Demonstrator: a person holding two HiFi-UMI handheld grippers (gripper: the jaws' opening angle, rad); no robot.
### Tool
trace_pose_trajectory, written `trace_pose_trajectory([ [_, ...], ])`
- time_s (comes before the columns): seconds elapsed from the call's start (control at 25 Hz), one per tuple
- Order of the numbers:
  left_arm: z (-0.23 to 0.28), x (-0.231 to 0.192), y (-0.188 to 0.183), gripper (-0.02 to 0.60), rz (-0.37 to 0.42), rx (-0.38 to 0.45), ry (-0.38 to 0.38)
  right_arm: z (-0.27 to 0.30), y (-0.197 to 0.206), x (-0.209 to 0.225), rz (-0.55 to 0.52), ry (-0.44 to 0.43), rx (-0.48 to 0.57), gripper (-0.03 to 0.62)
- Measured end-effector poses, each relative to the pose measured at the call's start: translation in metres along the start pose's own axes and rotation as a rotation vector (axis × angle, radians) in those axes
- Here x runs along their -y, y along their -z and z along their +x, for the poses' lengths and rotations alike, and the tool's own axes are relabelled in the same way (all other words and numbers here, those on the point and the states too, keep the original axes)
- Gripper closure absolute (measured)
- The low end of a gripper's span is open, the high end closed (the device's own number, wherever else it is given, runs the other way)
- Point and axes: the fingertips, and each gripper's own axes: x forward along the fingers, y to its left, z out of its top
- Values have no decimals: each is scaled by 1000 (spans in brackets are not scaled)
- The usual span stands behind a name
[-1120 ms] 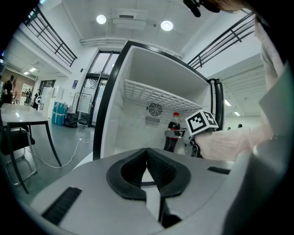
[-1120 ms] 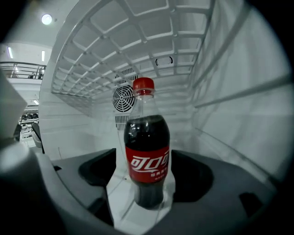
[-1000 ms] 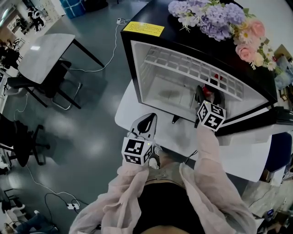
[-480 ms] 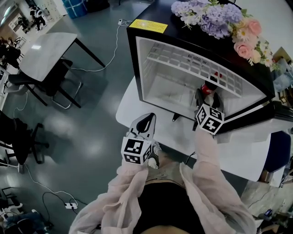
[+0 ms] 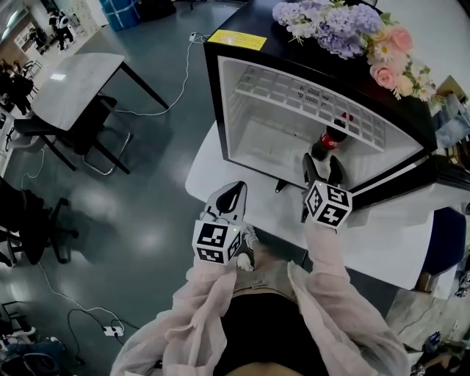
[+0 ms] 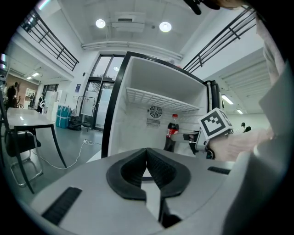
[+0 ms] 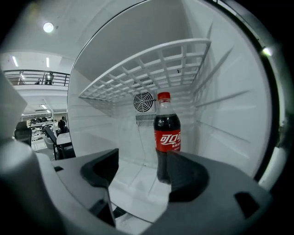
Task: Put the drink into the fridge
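Fridge (image 5: 212, 95): black case, white inside, standing open on a white table (image 5: 220, 187). A bunch of purple and pink flowers (image 5: 345, 22) sits on top, far right. One wire shelf (image 5: 308, 92) runs across the upper part of the compartment.

Left gripper (image 5: 233, 192): held near, in front of the table and left of the fridge opening. Jaws are clenched together with nothing between the pads.

Right gripper (image 5: 321, 167): at the near lip of the compartment, right side, pointing in. Jaws are released and stand wide apart. They have just been closing slightly, with no object between them and neither pad touching anything.

Drink (image 5: 329, 137): a dark cola bottle with a red cap and red label. It stands upright and free on the fridge floor, right of centre, under the shelf and just beyond the right gripper's tips. In the right gripper view its base is hidden behind the right jaw.

Versus earlier frames: a second ago the right gripper was deeper inside, with the bottle at its jaws. It has since drawn back toward the near edge, leaving the bottle standing. The left gripper is unchanged.
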Motion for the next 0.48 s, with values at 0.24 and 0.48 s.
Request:
trace_pose_trajectory([
  [0.24, -2, 1, -3, 569, 6, 11, -9, -17, 4, -21, -36, -63, -15, 363],
  [0.48, -3, 2, -9, 569, 13, 24, -26, -37, 2, -50, -62, -159, -20, 445],
])
